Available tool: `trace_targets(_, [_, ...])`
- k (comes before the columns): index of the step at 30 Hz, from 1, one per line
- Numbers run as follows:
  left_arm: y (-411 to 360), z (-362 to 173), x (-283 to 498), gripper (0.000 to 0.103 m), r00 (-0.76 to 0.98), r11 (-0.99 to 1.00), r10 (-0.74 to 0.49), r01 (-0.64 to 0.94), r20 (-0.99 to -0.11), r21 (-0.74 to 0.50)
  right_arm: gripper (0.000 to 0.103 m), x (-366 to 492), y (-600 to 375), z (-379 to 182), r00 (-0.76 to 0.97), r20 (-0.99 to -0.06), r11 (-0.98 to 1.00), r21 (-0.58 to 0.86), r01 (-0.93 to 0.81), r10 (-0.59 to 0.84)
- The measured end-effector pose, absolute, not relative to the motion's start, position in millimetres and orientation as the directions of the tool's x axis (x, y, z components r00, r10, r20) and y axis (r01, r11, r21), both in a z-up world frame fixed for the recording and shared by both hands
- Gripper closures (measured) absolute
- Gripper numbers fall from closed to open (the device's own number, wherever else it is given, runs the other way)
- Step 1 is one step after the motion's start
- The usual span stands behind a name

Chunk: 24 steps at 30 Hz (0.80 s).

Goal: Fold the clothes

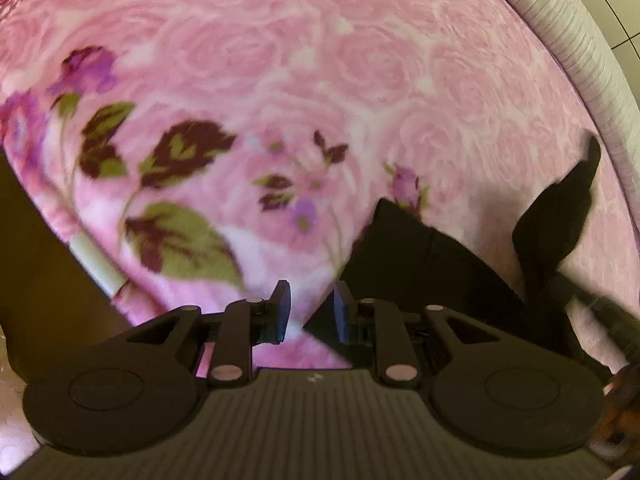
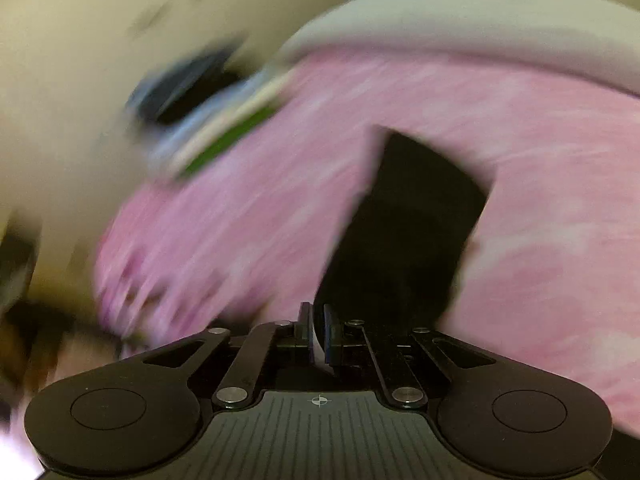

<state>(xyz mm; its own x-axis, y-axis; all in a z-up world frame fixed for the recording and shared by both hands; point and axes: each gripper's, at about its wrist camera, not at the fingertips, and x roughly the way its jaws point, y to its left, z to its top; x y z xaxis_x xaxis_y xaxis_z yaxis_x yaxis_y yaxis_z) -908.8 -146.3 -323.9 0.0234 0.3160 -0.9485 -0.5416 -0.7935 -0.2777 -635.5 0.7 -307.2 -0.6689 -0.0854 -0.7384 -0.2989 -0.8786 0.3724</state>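
Note:
A black garment (image 1: 420,264) lies on the pink floral blanket (image 1: 280,80). In the left wrist view it sits just right of my left gripper (image 1: 311,308), which is open with only blanket showing between its fingers. A corner of the garment is lifted at the right, where the other gripper (image 1: 576,300) pinches it. In the blurred right wrist view the black garment (image 2: 412,220) rises straight out of my right gripper (image 2: 318,326), whose fingers are nearly together on the cloth's edge.
A white ribbed mattress edge (image 1: 560,28) borders the blanket at the upper right. Beyond the blanket's left edge is a dark drop (image 1: 36,240). The right wrist view shows a blurred dark object with green and white stripes (image 2: 200,108) at the blanket's far corner.

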Motion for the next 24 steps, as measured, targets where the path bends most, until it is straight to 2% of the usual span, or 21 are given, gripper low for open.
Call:
trace_targets(3, [-151.5, -321.5, -903.7, 0.081, 0.044, -0.782, 0.332, -0.546, -0.942, -0.301, 0.088, -633.2, -34.7, -324.0, -0.573, -0.814, -0.9, 0.313, -0.303, -0.09])
trace_targets(6, [-151.0, -324.5, -899.2, 0.081, 0.075, -0.775, 0.369, -0.525, -0.926, -0.352, 0.083, -603.7, -23.4, -337.9, -0.508, -0.86, -0.801, 0.333, -0.498, -0.042])
trace_targets(9, [-146.2, -330.5, -894.3, 0.081, 0.122, -0.768, 0.418, -0.482, -0.9, -0.421, 0.082, -538.7, 4.3, -345.6, -0.479, -0.878, -0.531, 0.403, -0.745, 0.006])
trace_targets(12, [-140.3, -338.0, -892.2, 0.081, 0.161, -0.761, 0.488, -0.402, -0.858, -0.509, 0.082, -461.3, 17.3, -352.0, -0.491, -0.869, -0.158, 0.478, -0.864, 0.053])
trace_targets(15, [-136.7, -348.9, -893.8, 0.079, 0.169, -0.768, 0.537, -0.307, -0.827, -0.562, 0.082, -388.3, 8.3, -362.0, -0.549, -0.828, 0.233, 0.56, -0.795, 0.114])
trace_targets(18, [-135.1, -360.8, -896.7, 0.075, 0.154, -0.781, 0.56, -0.23, -0.814, -0.581, 0.082, -344.2, -10.1, -371.0, -0.591, -0.788, 0.46, 0.594, -0.66, 0.17])
trace_targets(24, [-127.5, -372.2, -892.3, 0.076, 0.127, -0.773, 0.586, -0.208, -0.801, -0.599, 0.082, -330.7, -27.7, -391.6, -0.642, -0.739, 0.589, 0.616, -0.524, 0.202])
